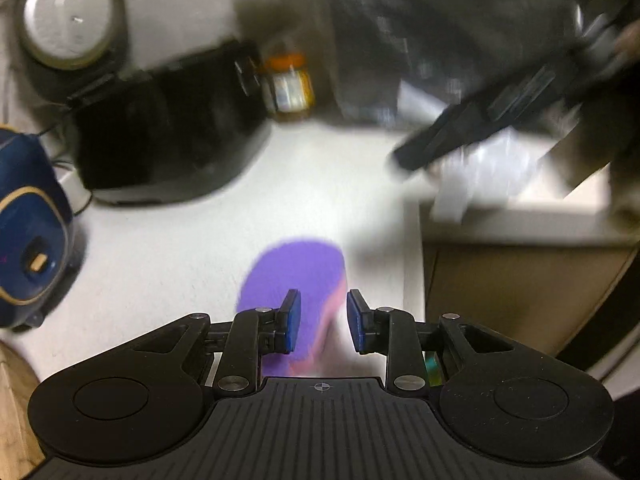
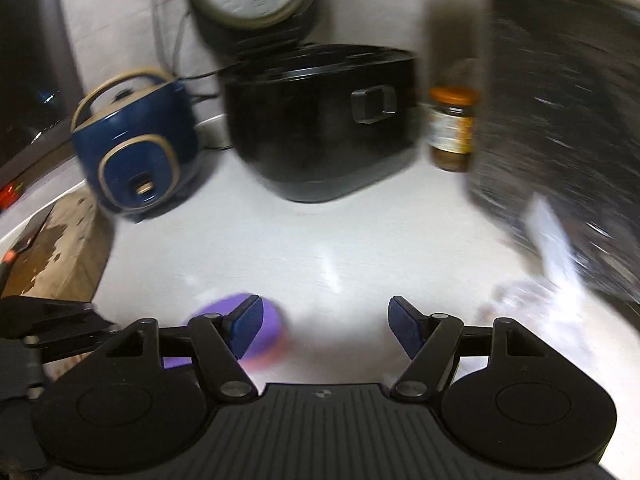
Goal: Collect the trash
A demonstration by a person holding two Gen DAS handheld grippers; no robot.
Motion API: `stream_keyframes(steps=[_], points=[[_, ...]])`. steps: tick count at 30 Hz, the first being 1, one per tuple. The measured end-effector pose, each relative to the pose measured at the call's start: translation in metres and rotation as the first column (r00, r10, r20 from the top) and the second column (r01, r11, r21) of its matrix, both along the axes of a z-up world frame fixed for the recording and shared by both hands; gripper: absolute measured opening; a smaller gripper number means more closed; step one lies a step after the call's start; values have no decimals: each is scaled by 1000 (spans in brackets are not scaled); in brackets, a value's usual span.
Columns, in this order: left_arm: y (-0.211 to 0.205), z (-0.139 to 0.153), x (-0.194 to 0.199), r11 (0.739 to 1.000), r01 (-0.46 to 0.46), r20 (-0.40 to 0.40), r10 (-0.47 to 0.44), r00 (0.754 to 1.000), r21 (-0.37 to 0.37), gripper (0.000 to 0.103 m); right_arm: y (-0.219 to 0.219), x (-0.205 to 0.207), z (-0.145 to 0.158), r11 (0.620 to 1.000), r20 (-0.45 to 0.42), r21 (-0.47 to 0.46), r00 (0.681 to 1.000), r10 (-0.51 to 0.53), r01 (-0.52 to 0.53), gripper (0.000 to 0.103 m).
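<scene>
A purple and pink object [image 1: 296, 280] lies on the white counter [image 1: 192, 240]. My left gripper [image 1: 323, 320] hangs just above its near end, jaws open, the left pad over the purple surface. In the right wrist view the same purple object [image 2: 268, 328] sits behind the left finger of my right gripper [image 2: 326, 330], which is wide open and empty. Crumpled clear plastic and white paper [image 2: 536, 304] lie on the counter at the right, below a black trash bag [image 2: 560, 120]. The right gripper shows in the left wrist view [image 1: 480, 120] over that plastic [image 1: 492, 164]. Both views are blurred.
A black rice cooker [image 2: 320, 120] with its lid up, a blue cooker [image 2: 132, 148] and an orange-lidded jar [image 2: 450, 128] stand at the back. A wooden board [image 2: 56, 248] lies at the left. The counter edge drops to a cabinet [image 1: 520, 292] at the right.
</scene>
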State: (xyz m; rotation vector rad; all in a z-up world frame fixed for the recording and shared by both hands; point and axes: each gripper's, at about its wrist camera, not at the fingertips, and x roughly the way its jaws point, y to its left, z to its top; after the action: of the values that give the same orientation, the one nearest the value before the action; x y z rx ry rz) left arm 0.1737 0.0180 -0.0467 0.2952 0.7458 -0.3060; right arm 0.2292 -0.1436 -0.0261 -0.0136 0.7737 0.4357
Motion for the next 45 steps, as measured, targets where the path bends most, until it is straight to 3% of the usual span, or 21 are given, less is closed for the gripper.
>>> stream_keyframes(steps=[2, 4, 7, 11, 13, 18, 26, 30, 33, 37, 41, 45], points=[[-7, -4, -1, 999, 19, 15, -19, 1000, 32, 37, -18, -10, 2, 999, -12, 18, 999, -33, 33, 71], [-9, -5, 2, 999, 37, -7, -37, 999, 12, 55, -35, -18, 1, 998, -27, 34, 998, -58, 59, 71], [-7, -9, 6, 996, 87, -22, -87, 996, -16, 70, -54, -33, -4, 995, -41, 46, 995, -87, 89, 71], [-1, -4, 10, 997, 65, -5, -66, 998, -42, 67, -60, -50, -13, 994, -21, -20, 994, -104, 103, 71], [2, -4, 10, 1000, 7, 30, -7, 1000, -1, 65, -61, -57, -14, 992, 11, -74, 994, -106, 107, 71], [9, -15, 26, 995, -84, 23, 83, 996, 50, 68, -60, -67, -15, 978, 79, -176, 992, -100, 113, 71], [25, -14, 56, 984, -163, -9, 162, 987, -66, 71, -71, -82, -16, 969, 100, -194, 986, -134, 152, 71], [36, -19, 71, 959, -244, -66, 237, 969, -146, 71, -76, -87, -19, 965, 84, -202, 984, -155, 169, 71], [43, -26, 76, 943, -293, -118, 276, 954, -157, 69, -80, -84, -21, 962, 73, -207, 983, -168, 180, 71], [49, -23, 71, 936, -297, -98, 283, 954, -191, 67, -82, -78, -20, 963, 70, -199, 982, -173, 183, 71], [57, -9, 59, 915, -285, -44, 285, 958, -286, 66, -79, -69, -16, 961, 88, -200, 980, -178, 192, 71], [63, -4, 51, 880, -323, -94, 310, 946, -349, 65, -76, -53, -10, 949, 133, -217, 970, -202, 227, 71]])
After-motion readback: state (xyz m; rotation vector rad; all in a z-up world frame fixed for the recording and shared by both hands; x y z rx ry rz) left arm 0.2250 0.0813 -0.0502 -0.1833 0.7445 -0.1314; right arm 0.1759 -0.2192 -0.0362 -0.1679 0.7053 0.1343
